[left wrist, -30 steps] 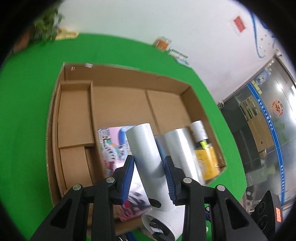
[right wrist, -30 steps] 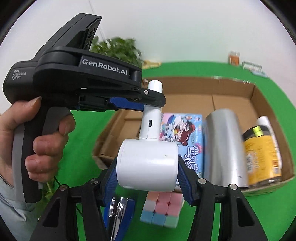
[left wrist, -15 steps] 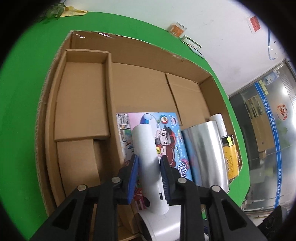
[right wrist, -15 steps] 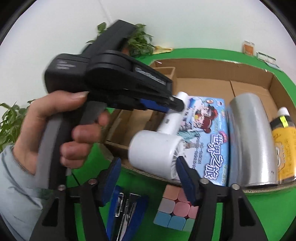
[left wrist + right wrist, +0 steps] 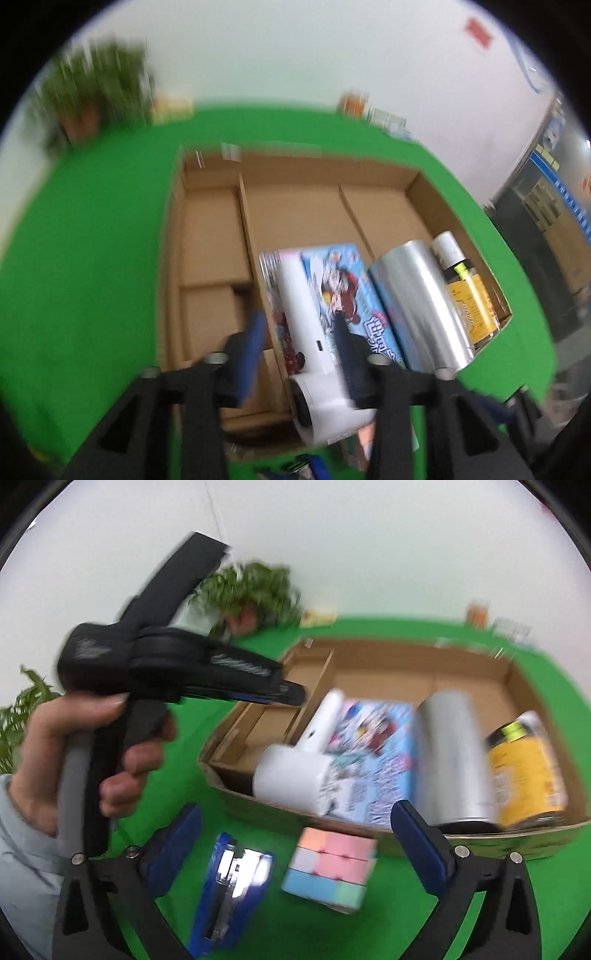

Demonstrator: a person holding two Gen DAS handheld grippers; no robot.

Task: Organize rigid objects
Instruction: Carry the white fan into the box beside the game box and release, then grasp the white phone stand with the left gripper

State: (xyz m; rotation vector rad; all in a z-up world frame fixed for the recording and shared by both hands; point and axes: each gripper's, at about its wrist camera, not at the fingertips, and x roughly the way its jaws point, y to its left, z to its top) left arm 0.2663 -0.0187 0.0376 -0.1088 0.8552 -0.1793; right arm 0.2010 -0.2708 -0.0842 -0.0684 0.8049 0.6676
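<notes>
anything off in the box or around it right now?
The white handheld device lies on top of the picture book, and its round head overhangs the near wall of the cardboard box. It looks only half in. The stapler and puzzle cube lie outside on the green cloth.

Both grippers now let go of the white hair dryer [image 5: 300,317]: the left gripper [image 5: 299,328] and right gripper [image 5: 295,825] are opening, and it seemingly rests in the cardboard box [image 5: 413,657], near its front edge.
</notes>
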